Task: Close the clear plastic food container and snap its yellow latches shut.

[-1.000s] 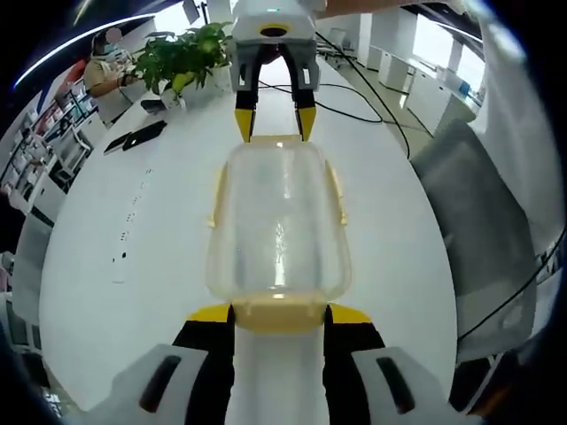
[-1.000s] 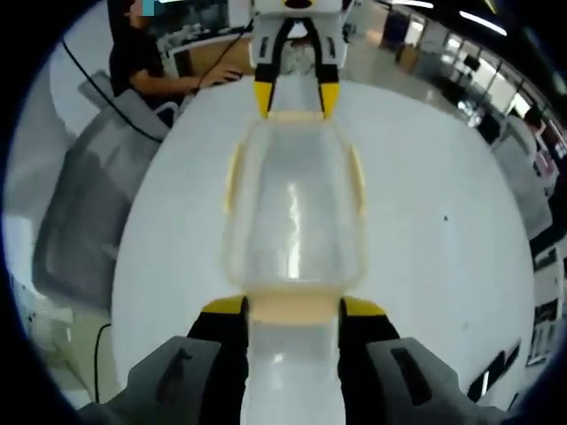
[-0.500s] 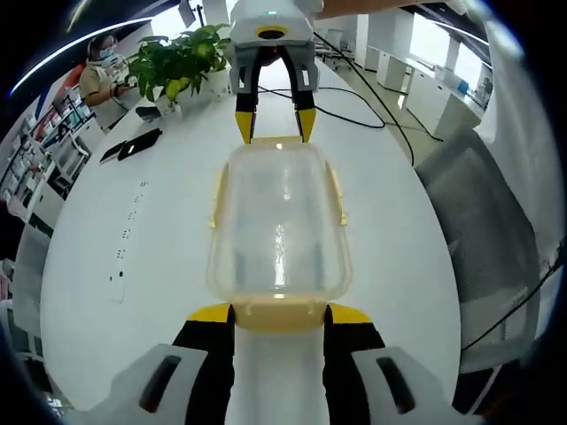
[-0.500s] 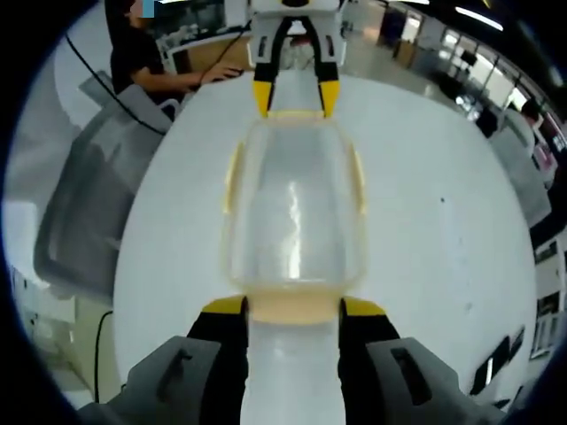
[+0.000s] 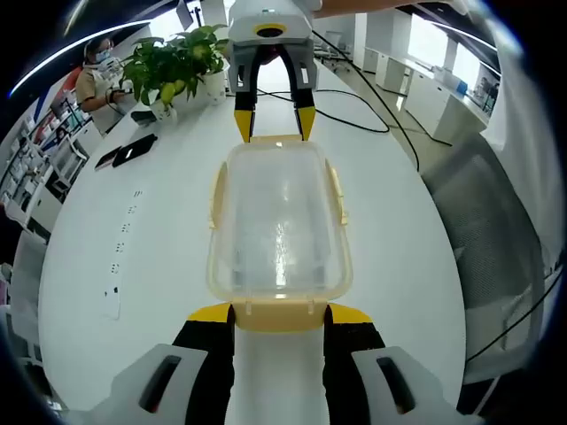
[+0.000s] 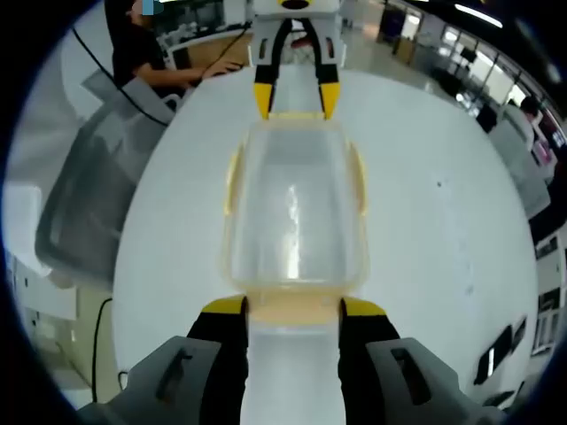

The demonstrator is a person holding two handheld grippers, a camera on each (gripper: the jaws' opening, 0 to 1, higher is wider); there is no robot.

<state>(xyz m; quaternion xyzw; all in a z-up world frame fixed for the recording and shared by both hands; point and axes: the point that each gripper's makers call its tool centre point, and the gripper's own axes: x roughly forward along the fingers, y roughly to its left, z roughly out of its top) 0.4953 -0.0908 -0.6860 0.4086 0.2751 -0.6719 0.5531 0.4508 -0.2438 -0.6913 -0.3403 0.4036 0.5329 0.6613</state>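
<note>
Tongs (image 5: pixel 279 316) still astride container (image 5: pixel 279 221); unchanged grip

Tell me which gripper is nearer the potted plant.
Right. In the left gripper view the right gripper sits at the container's far end, just beside the potted plant; the left gripper sits at the near end, the container's whole length farther away.

The clear rectangular plastic food container (image 5: pixel 279 221) has pale yellow latches (image 5: pixel 215 196) along its sides and ends. It sits on a plain white round desk (image 5: pixel 133 266). Both grippers' jaws are black with bright yellow tips. A leafy green potted plant (image 5: pixel 168 66) stands at the desk's far edge.
</note>
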